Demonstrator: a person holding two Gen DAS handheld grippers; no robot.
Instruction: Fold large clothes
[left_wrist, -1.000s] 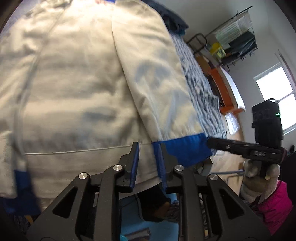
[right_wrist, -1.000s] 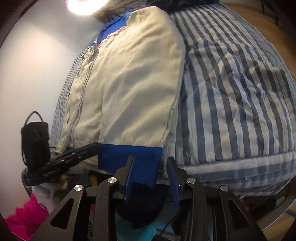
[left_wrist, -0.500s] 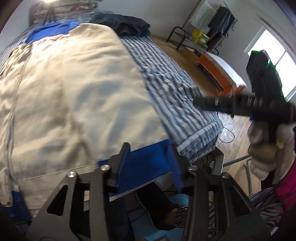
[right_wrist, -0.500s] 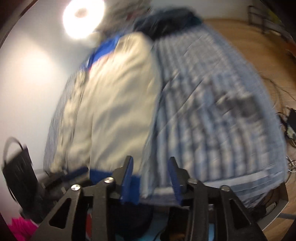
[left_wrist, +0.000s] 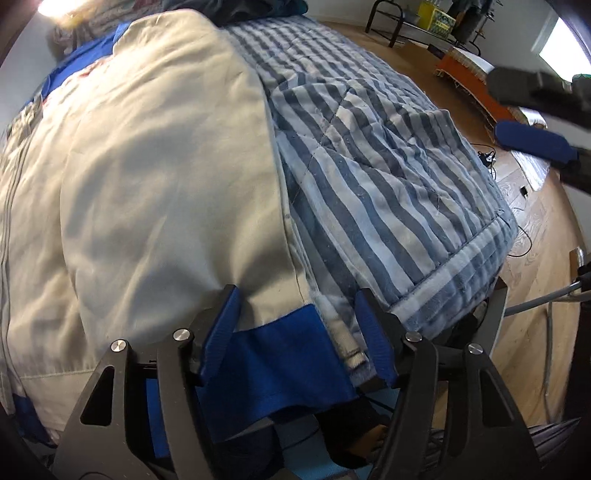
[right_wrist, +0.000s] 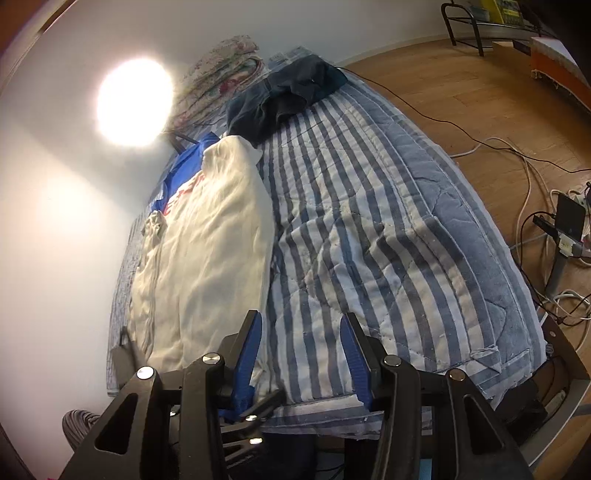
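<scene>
Cream jacket (left_wrist: 155, 177) spread lengthwise along the striped quilt (left_wrist: 388, 177), collar end away at twelve o'clock, blue cuff (left_wrist: 280, 354) draped off the near edge at six o'clock. Left gripper (left_wrist: 299, 332) poised over that cuff, jaws opening, cuff lying between the blue pads but not pinched. Right gripper (right_wrist: 301, 354) about half open with nothing held, hovering above bare quilt just past the jacket's edge, which sits at nine o'clock of its jaws. Likely risks: cuff sliding off the bed's edge once released, dragging the folded sleeve askew; a regrasp catching quilt together with jacket; dark clothes (right_wrist: 284, 96) heaped at twelve o'clock getting in the way of a lengthwise fold.
</scene>
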